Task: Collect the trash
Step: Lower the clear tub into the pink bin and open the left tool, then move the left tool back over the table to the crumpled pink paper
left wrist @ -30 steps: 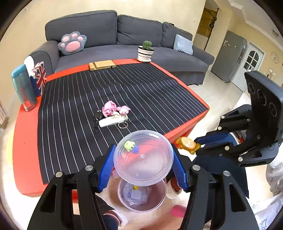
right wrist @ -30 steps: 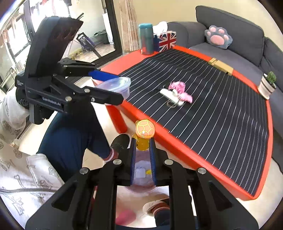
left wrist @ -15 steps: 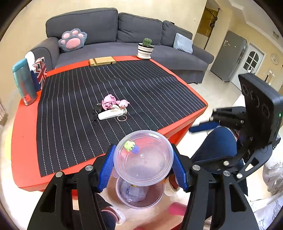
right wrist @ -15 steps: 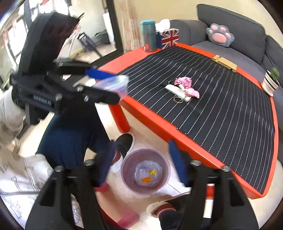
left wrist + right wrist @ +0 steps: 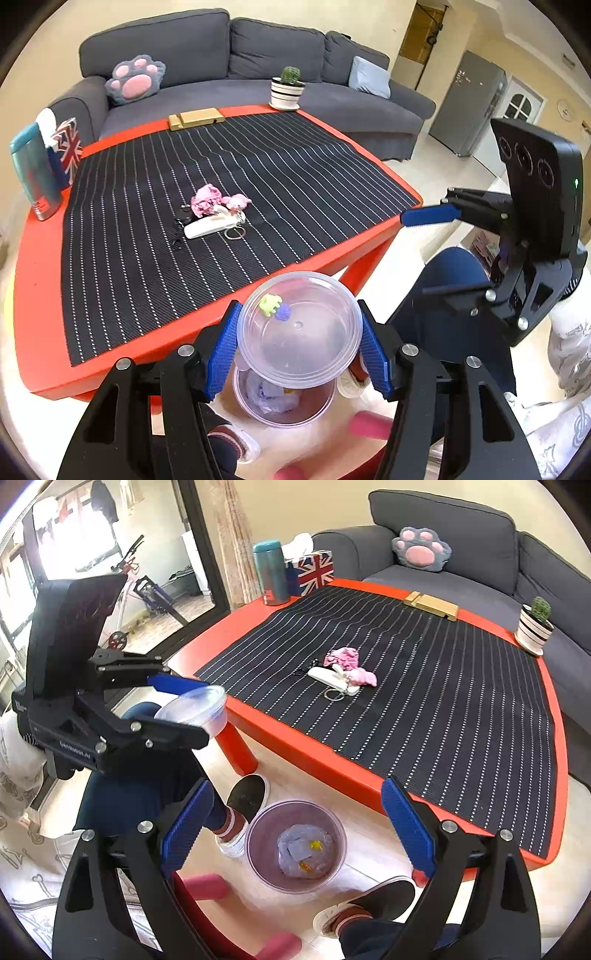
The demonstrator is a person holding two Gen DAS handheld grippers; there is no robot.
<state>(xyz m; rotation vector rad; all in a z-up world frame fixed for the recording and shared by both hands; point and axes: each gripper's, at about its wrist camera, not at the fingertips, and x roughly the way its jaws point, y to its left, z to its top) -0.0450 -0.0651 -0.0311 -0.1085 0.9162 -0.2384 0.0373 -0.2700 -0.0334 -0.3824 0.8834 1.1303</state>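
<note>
The desk, red-edged under a black striped mat, stands above the bin on the floor; the bin holds crumpled grey wrapping and yellow scraps, and sits just off the desk's near edge between the person's shoes. The left hand-held gripper is clenched on a clear plastic tub that it carries tilted over the bin; two small pieces, one yellow-green and one purple, cling to the tub's inside. The step in hand looks like emptying the tub; to do it well the person should tip the mouth fully down over the bin's centre, keep the grasp firm on the slick wall, and shake gently, since the light pieces may stick or bounce out past the rim. The right hand-held gripper hangs released and wide apart, holding nothing, with the bin directly below and between its blue pads. Further litter lies well apart from both grippers at mid-mat: a pink crumpled wad, a white flat item touching it, and a small ring just beside; whether all of these count as trash cannot be told.
</note>
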